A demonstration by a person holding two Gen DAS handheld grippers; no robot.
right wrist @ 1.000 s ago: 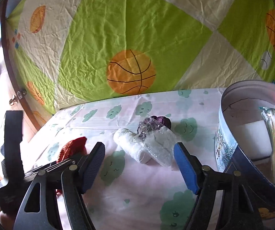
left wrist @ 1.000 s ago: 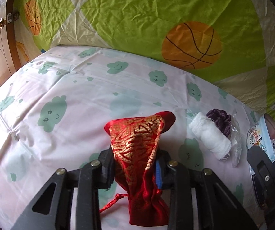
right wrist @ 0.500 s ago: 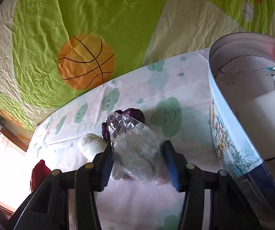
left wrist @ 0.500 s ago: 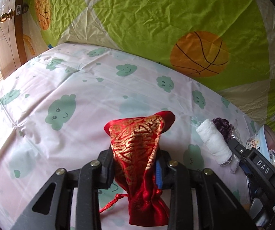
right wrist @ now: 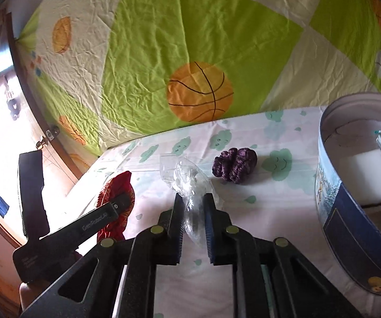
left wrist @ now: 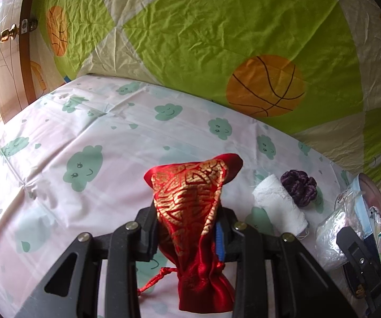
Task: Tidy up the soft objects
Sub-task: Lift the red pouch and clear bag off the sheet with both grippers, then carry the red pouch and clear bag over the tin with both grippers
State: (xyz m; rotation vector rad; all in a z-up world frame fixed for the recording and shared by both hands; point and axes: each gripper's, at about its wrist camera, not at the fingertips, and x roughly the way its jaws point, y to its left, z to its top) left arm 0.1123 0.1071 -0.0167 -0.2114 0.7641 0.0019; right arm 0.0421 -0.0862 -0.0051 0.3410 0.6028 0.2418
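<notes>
Two held items, listed by view: in your left wrist view, the left gripper [left wrist: 190,228] is clamped narrow on a red-and-gold brocade drawstring pouch [left wrist: 195,212], its long axis running straight out along the fingers, lifted over the cloud-print sheet [left wrist: 84,132]. In your right wrist view, the right gripper [right wrist: 193,212] pinches a crumpled clear plastic bag [right wrist: 190,185]. The round storage tin [right wrist: 349,225] lies to its right, nearer this hand, so the bag likely goes in first.

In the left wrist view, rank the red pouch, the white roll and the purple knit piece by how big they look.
1. red pouch, though it is held nearest the camera in the left hand-held gripper, which inflates it.
2. white roll
3. purple knit piece, lying slightly farther back, so this gap is unsure.
</notes>
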